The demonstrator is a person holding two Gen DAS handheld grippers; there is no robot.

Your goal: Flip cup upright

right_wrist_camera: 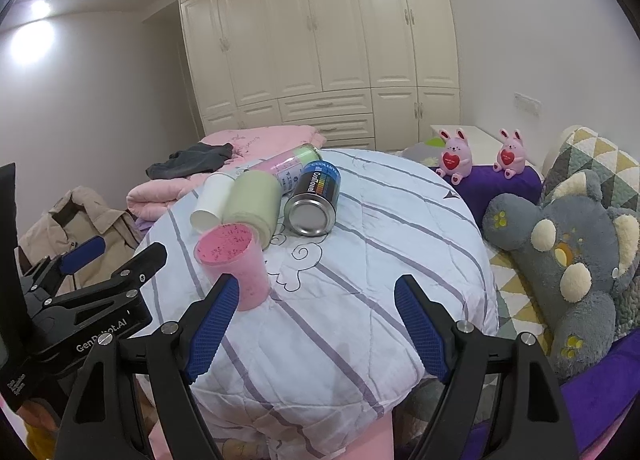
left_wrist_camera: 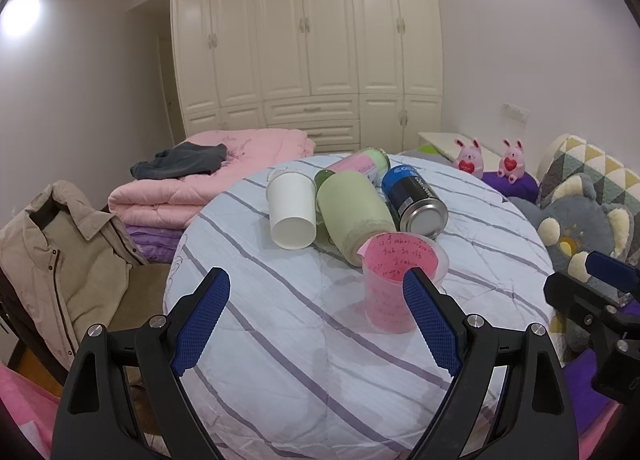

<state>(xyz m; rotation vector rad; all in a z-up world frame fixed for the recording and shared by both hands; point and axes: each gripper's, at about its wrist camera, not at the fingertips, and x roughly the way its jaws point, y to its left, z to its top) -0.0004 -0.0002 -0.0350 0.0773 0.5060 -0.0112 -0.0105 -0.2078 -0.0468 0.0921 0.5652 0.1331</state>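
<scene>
- The pink cup (left_wrist_camera: 390, 288) stands on the striped quilt (left_wrist_camera: 280, 332), wide mouth up, nearest of the cluster and just in front of the green cup (left_wrist_camera: 354, 211); judged from that pose, the flip looks done.
- The left gripper (left_wrist_camera: 316, 320) has its jaws spread wide and holds nothing; its right pad overlaps the pink cup in the left wrist view, though I cannot tell if they touch.
- The right gripper (right_wrist_camera: 316, 324) is likewise spread and empty, the pink cup (right_wrist_camera: 236, 268) sitting beyond its left finger (probably backed off so as not to tip it).
- The white cup (left_wrist_camera: 291, 209), green cup and blue can (left_wrist_camera: 416, 201) lie on their sides, bunched together where the soft quilt stops them rolling.
- The pink cup looks empty but for handwriting on its inner wall; the others' contents are hidden.
</scene>
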